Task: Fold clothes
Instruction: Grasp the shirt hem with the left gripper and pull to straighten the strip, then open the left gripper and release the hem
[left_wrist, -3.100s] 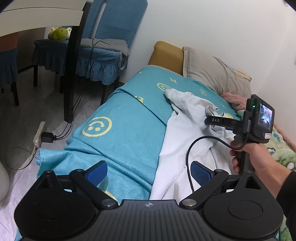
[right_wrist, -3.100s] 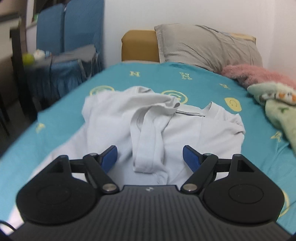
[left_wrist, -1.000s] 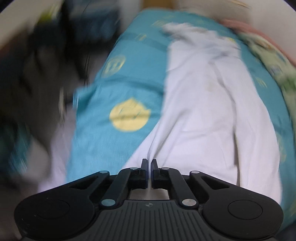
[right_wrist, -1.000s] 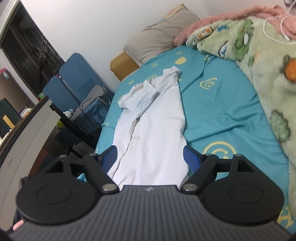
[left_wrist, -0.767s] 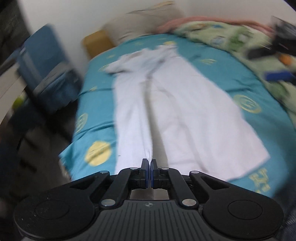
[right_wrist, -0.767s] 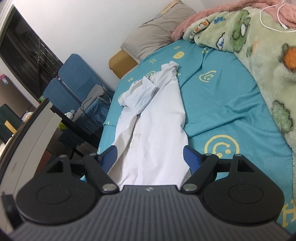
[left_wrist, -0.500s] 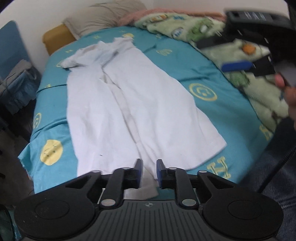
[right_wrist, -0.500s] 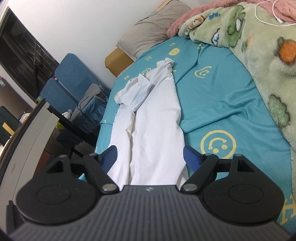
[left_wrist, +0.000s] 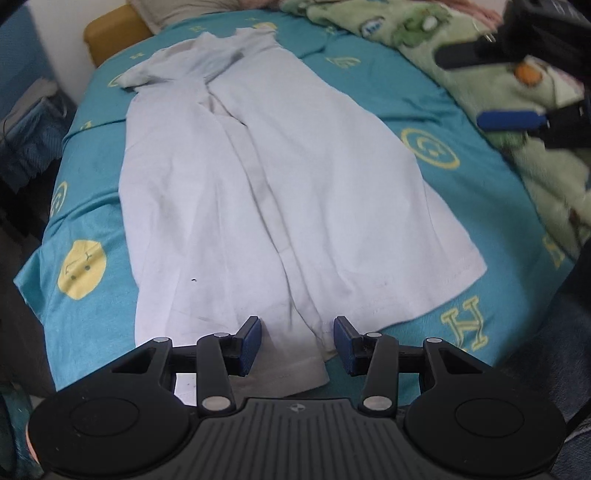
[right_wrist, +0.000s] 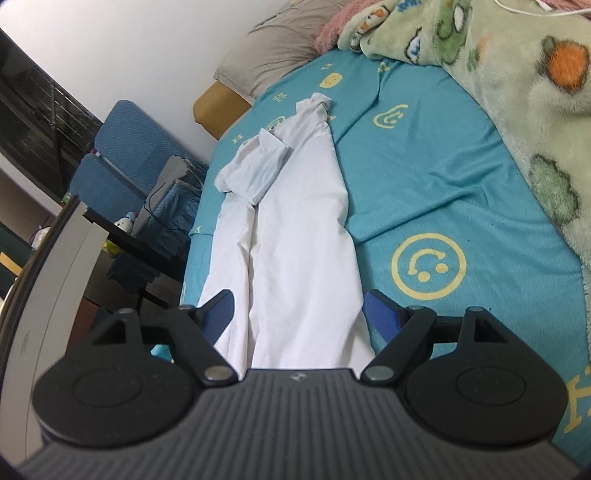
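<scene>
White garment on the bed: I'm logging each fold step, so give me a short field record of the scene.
garment: white garment spread lengthwise, hem nearest the cameras
surface: teal bedsheet with yellow smiley prints
left gripper: jaws opening over the hem; cloth between them, pads not pressing it
right gripper: jaws wide, holding nothing
beside: green fleece blanket
head end: grey pillow
</scene>
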